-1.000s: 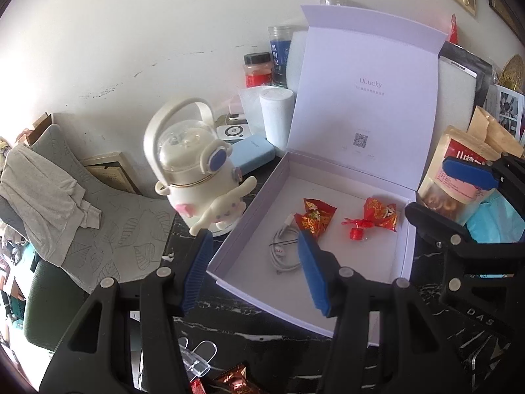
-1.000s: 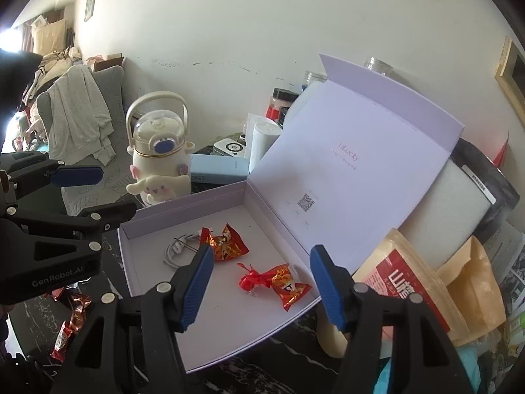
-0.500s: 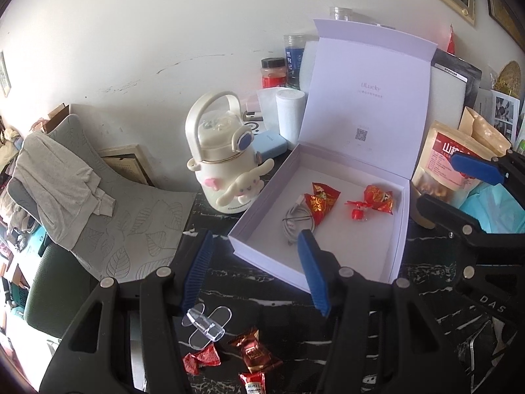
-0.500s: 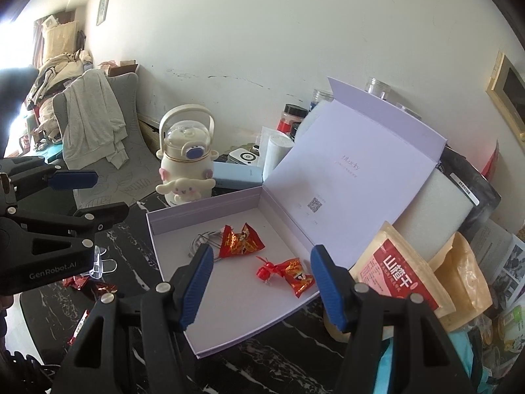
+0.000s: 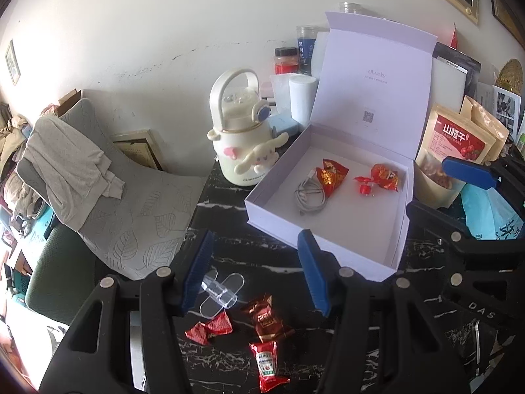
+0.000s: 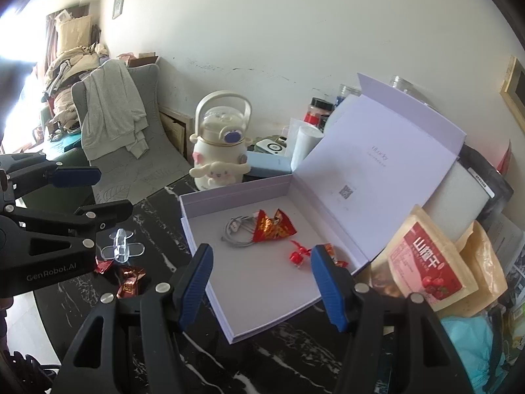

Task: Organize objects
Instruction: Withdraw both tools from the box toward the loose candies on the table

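Observation:
A pale lilac gift box (image 5: 398, 239) (image 6: 210, 282) lies open on the black marble table, lid upright. Inside are a white cable (image 5: 308, 197) (image 6: 236, 229), a red snack packet (image 5: 331, 177) (image 6: 272, 226) and a red wrapped sweet (image 5: 380, 177) (image 6: 298, 254). In front of the box on the table lie a clear plastic clip (image 5: 221, 290) (image 6: 121, 246), small red packets (image 5: 210, 326), a brown sweet (image 5: 265, 318) (image 6: 129, 284) and a ketchup sachet (image 5: 267, 361). My left gripper (image 5: 254, 271) is open above these loose items. My right gripper (image 6: 259, 282) is open over the box's near edge.
A cream cartoon kettle (image 5: 242, 144) stands left of the box, with a white cup (image 5: 302, 98), jars and a blue case behind. Snack bags (image 5: 452, 144) (image 6: 423, 259) crowd the right. A grey chair with a draped garment (image 5: 65, 161) is left of the table.
Both grippers have pulled back and up from the box. The loose sweets, clip and ketchup sachet on the table in front have come into view. Both stay open.

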